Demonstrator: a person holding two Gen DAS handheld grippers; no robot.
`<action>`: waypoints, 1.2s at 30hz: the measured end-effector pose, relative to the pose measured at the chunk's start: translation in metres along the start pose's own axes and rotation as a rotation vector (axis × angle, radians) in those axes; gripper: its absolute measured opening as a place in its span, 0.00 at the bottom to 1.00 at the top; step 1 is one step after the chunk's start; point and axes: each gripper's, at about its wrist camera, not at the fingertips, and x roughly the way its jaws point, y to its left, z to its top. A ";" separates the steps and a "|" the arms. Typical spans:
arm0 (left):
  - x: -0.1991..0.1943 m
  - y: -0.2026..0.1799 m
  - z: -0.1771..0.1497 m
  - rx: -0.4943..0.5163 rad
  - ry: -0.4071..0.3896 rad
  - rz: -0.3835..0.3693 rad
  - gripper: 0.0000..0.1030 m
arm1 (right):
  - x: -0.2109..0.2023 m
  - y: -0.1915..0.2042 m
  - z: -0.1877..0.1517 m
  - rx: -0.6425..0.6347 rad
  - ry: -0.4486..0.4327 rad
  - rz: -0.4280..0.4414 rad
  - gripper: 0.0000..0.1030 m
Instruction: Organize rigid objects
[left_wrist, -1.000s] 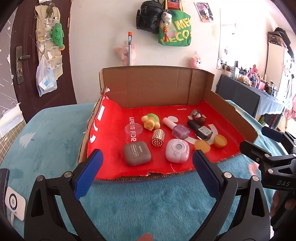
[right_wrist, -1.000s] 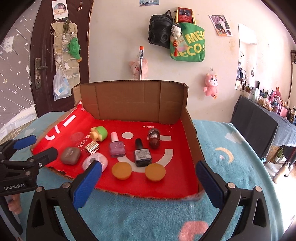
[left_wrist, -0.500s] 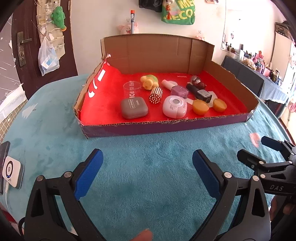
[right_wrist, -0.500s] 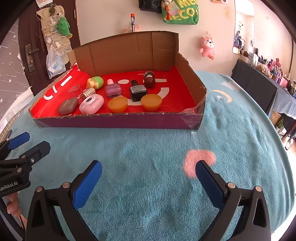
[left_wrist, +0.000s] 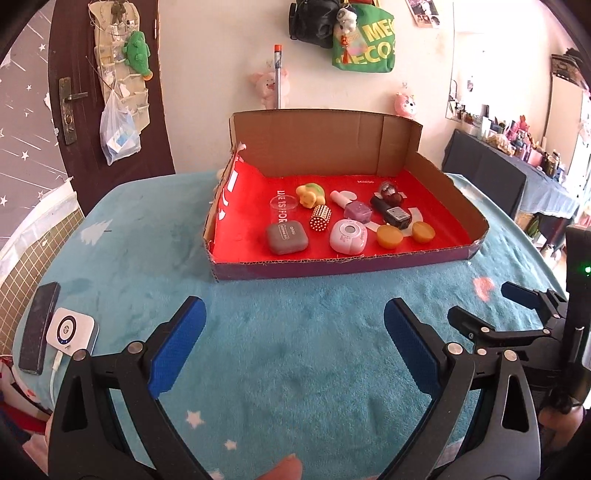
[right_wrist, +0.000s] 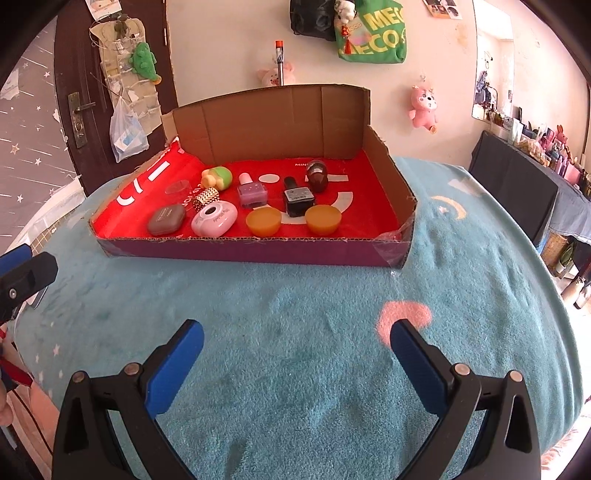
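A cardboard tray (left_wrist: 391, 264) with a red lining stands on the teal blanket; it also shows in the right wrist view (right_wrist: 258, 253). Inside lie a grey case (left_wrist: 287, 238), a pink round case (left_wrist: 348, 236), two orange caps (left_wrist: 390, 236), nail polish bottles (left_wrist: 392, 215), a gold studded cylinder (left_wrist: 319, 218), a clear cup (left_wrist: 283, 209) and a yellow-green toy (left_wrist: 311, 194). My left gripper (left_wrist: 294, 347) is open and empty, well short of the tray. My right gripper (right_wrist: 297, 360) is open and empty, also short of it.
A phone (left_wrist: 38, 332) and a white charger (left_wrist: 70, 331) lie at the blanket's left edge. The right gripper shows in the left wrist view (left_wrist: 509, 314). A door, hanging bags and a cluttered dark table (left_wrist: 517, 173) surround the bed.
Both grippers have pulled back from over the tray's front edge toward me. The tray now sits farther away, with bare blanket between it and the open fingers.
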 end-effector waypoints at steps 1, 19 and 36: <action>0.007 0.000 -0.004 -0.004 0.011 0.002 0.96 | 0.002 -0.001 -0.001 0.001 0.007 -0.004 1.00; 0.102 -0.005 -0.029 -0.009 0.199 0.003 0.97 | 0.053 -0.006 -0.007 0.014 0.113 -0.088 1.00; 0.102 -0.004 -0.030 -0.019 0.189 0.011 0.99 | 0.053 -0.008 -0.007 0.033 0.107 -0.093 1.00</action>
